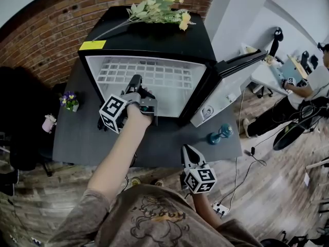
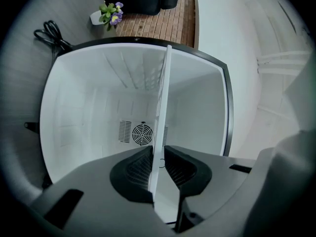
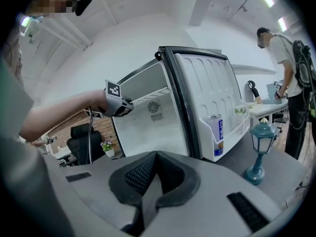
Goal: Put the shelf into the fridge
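I had the jaws of my left gripper [image 1: 140, 89] [image 2: 158, 154] pinched on the front edge of the shelf [image 1: 154, 76] [image 2: 163, 98]. In the left gripper view the white wire shelf ran edge-on, a thin line going up the middle of the frame from the jaws into the fridge [image 1: 169, 40]. The round vent [image 2: 142, 133] on the back wall showed just beside it. In the head view the shelf's grid lay across the upper part of the open white cavity at the centre of the frame.

The fridge door [image 1: 226, 86] stood open toward the right of that frame, with 1 can [image 3: 216, 127] in its rack. A spray of flowers [image 1: 159, 6] lay on the fridge's black top.

My right gripper [image 1: 189, 156] [image 3: 153, 181] hung low in the head view, over the near edge of the desk [image 1: 164, 143]. Its jaws were pressed together with nothing between them. A teal lantern [image 1: 220, 134] [image 3: 260, 149] stood on the desk near the door.
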Demonstrator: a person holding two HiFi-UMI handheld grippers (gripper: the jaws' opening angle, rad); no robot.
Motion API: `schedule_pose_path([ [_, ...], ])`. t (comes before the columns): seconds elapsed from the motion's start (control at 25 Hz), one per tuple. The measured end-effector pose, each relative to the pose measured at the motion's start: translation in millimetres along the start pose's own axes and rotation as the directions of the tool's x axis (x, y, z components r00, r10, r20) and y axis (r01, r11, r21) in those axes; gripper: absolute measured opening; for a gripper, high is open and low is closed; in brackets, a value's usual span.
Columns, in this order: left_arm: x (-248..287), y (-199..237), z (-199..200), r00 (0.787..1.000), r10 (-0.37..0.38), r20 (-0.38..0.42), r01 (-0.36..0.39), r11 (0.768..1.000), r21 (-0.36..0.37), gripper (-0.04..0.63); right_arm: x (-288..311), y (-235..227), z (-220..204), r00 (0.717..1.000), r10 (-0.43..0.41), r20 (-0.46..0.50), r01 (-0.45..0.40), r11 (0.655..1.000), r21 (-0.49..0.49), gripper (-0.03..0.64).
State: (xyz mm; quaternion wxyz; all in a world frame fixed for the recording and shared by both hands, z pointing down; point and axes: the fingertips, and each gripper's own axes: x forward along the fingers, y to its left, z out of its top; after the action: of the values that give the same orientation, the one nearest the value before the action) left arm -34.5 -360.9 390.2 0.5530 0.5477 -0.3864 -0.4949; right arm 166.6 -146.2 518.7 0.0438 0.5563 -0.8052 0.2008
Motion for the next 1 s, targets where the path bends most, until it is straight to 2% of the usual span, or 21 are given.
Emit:
schedule_pose_path([
  [0.4,-13.9,-1.9,-14.4,0.999,-0.005,-0.042,0.004,1.0,-0.006,0.098,-5.2,7.9,-2.2,1.0,0.013,-0.006,-0.013,1.0,-0.005,-0.003],
  [1.0,-3.8,4.7,-19.6,0.999,0.023,-0.038,-0.023,1.0,0.009,0.08,-16.2,-2.5,-5.1,1.0,-0.03,-0.003,0.03,1.0,0.005,-0.003],
])
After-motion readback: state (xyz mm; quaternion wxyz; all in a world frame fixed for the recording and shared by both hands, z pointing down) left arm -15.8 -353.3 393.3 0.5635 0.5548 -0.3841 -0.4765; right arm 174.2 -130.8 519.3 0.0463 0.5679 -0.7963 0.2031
